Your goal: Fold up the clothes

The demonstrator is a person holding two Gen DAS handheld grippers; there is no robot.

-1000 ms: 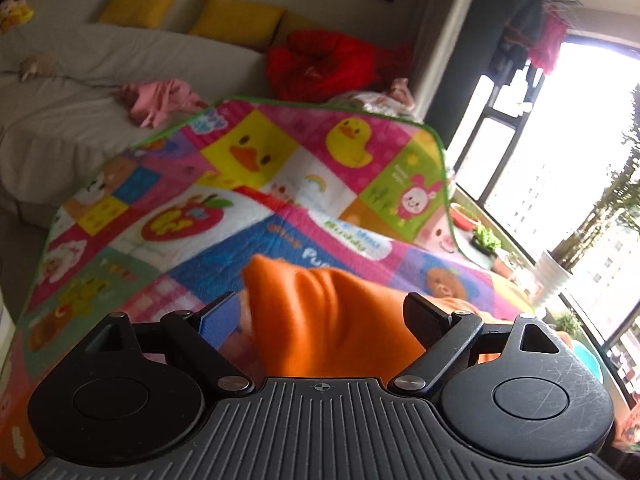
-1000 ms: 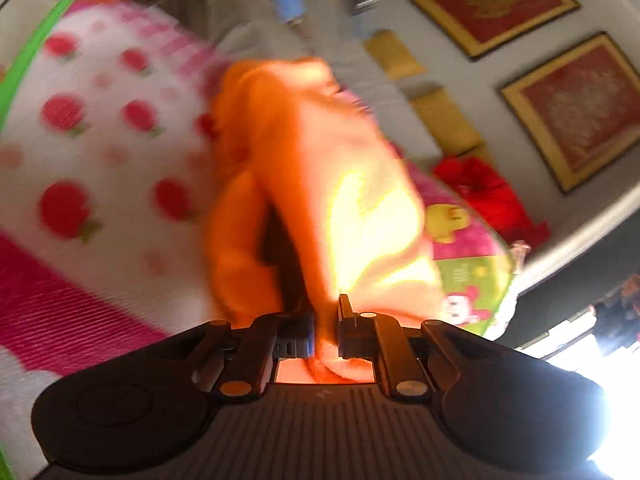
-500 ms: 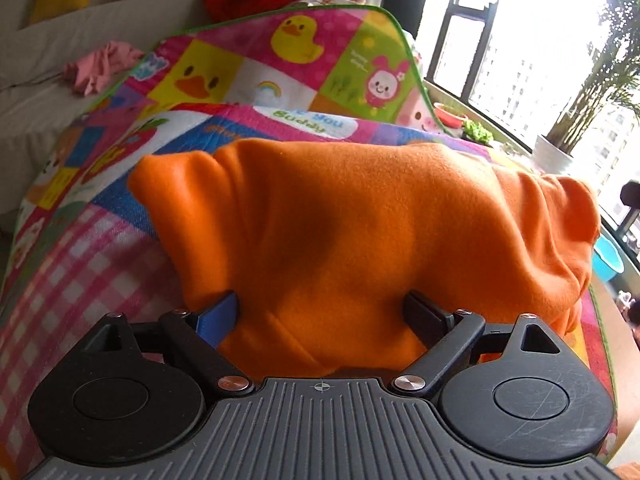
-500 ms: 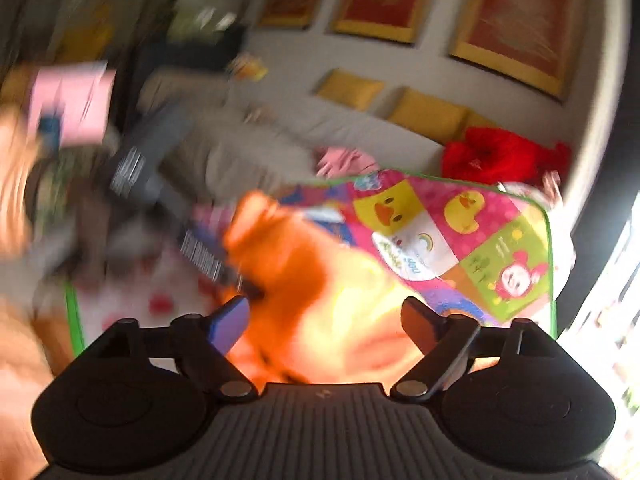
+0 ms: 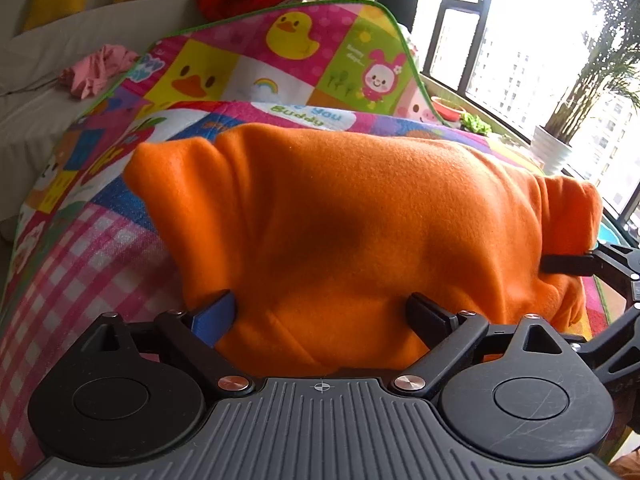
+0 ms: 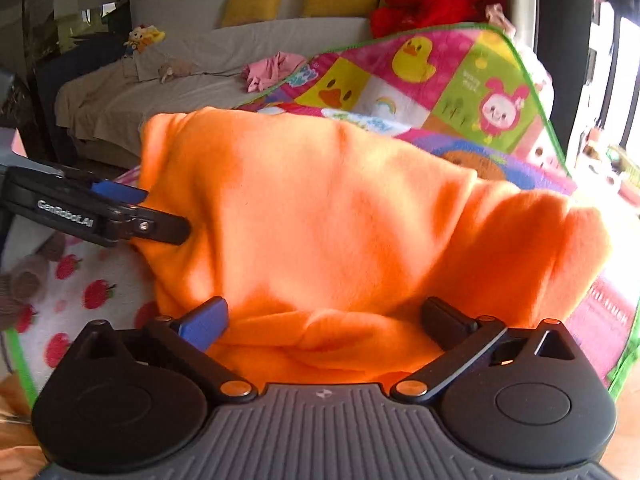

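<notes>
While the left gripper (image 5: 320,312) and right gripper (image 6: 326,320) stand with jaws spread wide around the near edge of the orange fleece garment (image 5: 360,220) on the cartoon play mat (image 5: 304,56), close them evenly on that edge before lifting.

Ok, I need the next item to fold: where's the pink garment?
The pink garment lies crumpled on the grey sofa, just beyond the far left edge of the cartoon play mat, behind the orange fleece.

The orange garment (image 5: 360,216) is soft, matt fleece with a fuzzy nap. The play mat (image 5: 304,52) under it is printed, quilted cloth. The left gripper (image 5: 320,314) has matt black plastic arms, a ribbed grey body and shiny metal rivets.
</notes>
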